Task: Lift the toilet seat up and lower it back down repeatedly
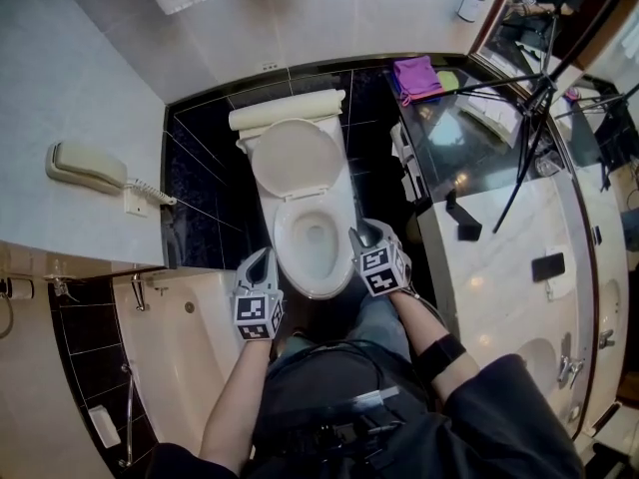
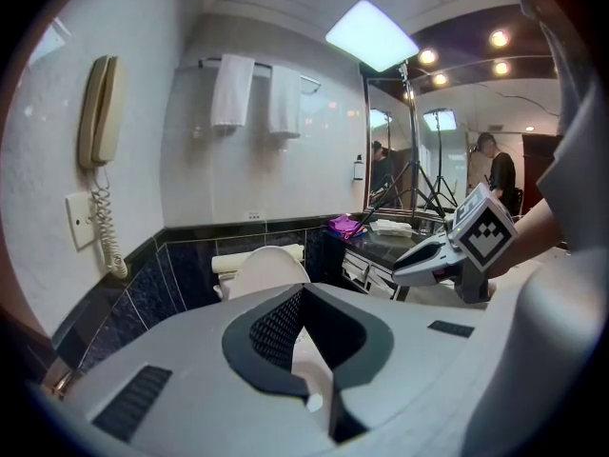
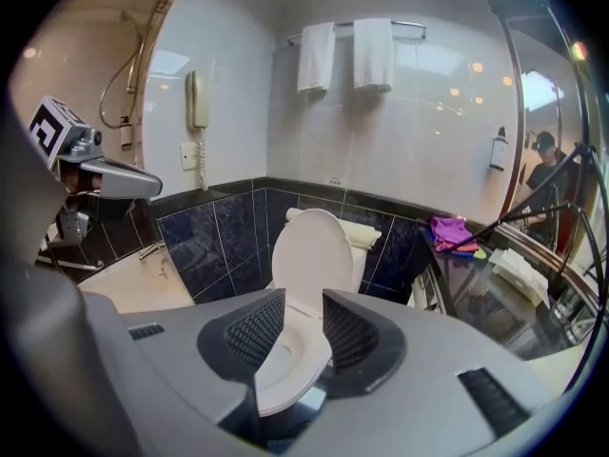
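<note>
The white toilet has its lid point(image 1: 295, 158) upright against the tank and its seat point(image 1: 286, 252) down on the bowl. My right gripper point(image 1: 354, 236) is at the seat's right front edge. In the right gripper view its jaws point(image 3: 303, 305) stand open, and the seat's front rim point(image 3: 290, 350) shows in the gap with neither pad touching it. My left gripper point(image 1: 266, 257) hangs just left of the bowl. Its jaw tips point(image 2: 303, 293) meet, with nothing held between them. Each gripper shows in the other's view: the right gripper point(image 2: 411, 268) and the left gripper point(image 3: 143, 187).
A wall phone point(image 1: 85, 168) hangs on the left, above the bathtub point(image 1: 190, 337). On the right are a marble vanity point(image 1: 499, 257), a dark glass shelf with a purple cloth point(image 1: 417, 76) and a tripod point(image 1: 534, 118). Two towels point(image 3: 352, 53) hang above the toilet.
</note>
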The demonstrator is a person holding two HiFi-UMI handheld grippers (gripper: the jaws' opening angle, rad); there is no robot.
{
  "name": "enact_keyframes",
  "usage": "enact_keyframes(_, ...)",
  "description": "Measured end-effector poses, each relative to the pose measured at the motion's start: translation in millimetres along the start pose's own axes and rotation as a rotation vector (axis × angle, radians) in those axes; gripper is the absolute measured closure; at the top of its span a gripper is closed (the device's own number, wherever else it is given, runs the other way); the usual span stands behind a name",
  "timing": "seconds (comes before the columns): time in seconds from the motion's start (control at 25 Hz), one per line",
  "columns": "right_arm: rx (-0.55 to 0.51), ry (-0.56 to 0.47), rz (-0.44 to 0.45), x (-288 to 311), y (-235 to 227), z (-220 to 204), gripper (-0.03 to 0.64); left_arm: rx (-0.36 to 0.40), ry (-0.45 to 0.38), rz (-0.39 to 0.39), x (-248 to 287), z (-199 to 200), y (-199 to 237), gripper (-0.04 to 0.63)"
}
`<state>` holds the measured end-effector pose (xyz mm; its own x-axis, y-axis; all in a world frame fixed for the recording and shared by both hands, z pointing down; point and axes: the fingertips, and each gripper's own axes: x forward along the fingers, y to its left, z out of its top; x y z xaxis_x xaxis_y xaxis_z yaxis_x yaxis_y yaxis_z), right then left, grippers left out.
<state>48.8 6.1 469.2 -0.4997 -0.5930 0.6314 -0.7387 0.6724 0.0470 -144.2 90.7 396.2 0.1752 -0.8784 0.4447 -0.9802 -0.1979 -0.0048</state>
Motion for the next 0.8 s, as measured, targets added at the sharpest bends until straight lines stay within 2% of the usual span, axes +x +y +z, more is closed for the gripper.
enact_keyframes(0.08,0.050,0.043,0.007,8.6,-3.9,-20.0,0.427,0.008,0.004,-0.007,3.9,-6.5,-0.5,0.600)
enact_keyframes(0.24,0.133,0.138,0.015,24.7,-3.3,-74.4,0.385,-0.007,0.038,-0.015,16.1,-35.3,0.6,0.598)
enact_keyframes(0.44,0.270,0.254,0.027,54.9,7.2,-153.2,0.370,0.001,0.082,-0.038,43.9,-82.3,1.9,0.599)
enact_keyframes(0.8,0.495,0.372,0.050,134.2,35.7,-307.4,0.371,0.043,0.154,-0.062,87.4,-176.2,-1.6,0.598)
